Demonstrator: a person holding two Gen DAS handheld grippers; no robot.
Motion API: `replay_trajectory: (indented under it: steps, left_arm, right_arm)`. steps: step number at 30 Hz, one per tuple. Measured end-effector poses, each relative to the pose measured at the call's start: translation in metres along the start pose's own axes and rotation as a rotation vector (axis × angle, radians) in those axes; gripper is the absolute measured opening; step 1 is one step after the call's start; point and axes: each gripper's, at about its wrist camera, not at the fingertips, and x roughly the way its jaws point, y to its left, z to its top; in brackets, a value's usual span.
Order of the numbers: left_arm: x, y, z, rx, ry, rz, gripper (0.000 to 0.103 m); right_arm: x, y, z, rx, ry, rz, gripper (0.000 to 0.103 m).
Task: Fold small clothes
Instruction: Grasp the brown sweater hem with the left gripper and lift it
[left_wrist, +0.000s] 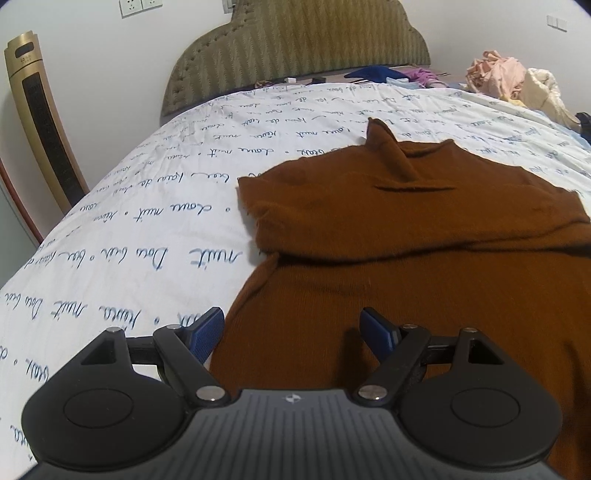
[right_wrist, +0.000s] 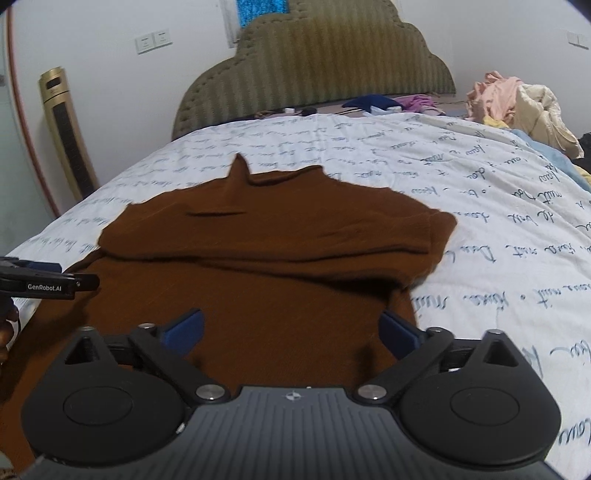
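Observation:
A brown knit garment (left_wrist: 424, 229) lies spread on the white bedsheet with blue handwriting (left_wrist: 147, 206), its far part folded over the near part. My left gripper (left_wrist: 291, 328) hovers open above the garment's left edge, with nothing between its blue pads. In the right wrist view the same brown garment (right_wrist: 266, 266) fills the middle, and my right gripper (right_wrist: 291, 332) stands wide open over its near part, holding nothing. The left gripper's black finger (right_wrist: 48, 284) shows at the left edge of that view.
A padded olive headboard (left_wrist: 306, 44) stands at the bed's far end. Loose clothes are piled at the far right (left_wrist: 509, 77), with dark and purple items (left_wrist: 388, 74) by the headboard. A gold tower fan (left_wrist: 40, 118) stands left of the bed.

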Motion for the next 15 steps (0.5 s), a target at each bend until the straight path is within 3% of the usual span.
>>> replay_trajectory:
  steps: [5, 12, 15]
  left_arm:
    - [-0.009, 0.009, -0.015, -0.014, 0.011, -0.035, 0.081]
    - [-0.014, 0.023, -0.029, 0.001, -0.014, 0.016, 0.081]
    - [-0.012, 0.039, -0.033, -0.028, 0.001, -0.002, 0.081]
  right_arm:
    - [-0.005, 0.008, -0.016, -0.003, 0.006, -0.004, 0.103]
    - [-0.012, 0.008, -0.030, -0.015, -0.002, -0.072, 0.103]
    - [-0.020, -0.006, -0.034, 0.006, -0.010, -0.088, 0.103]
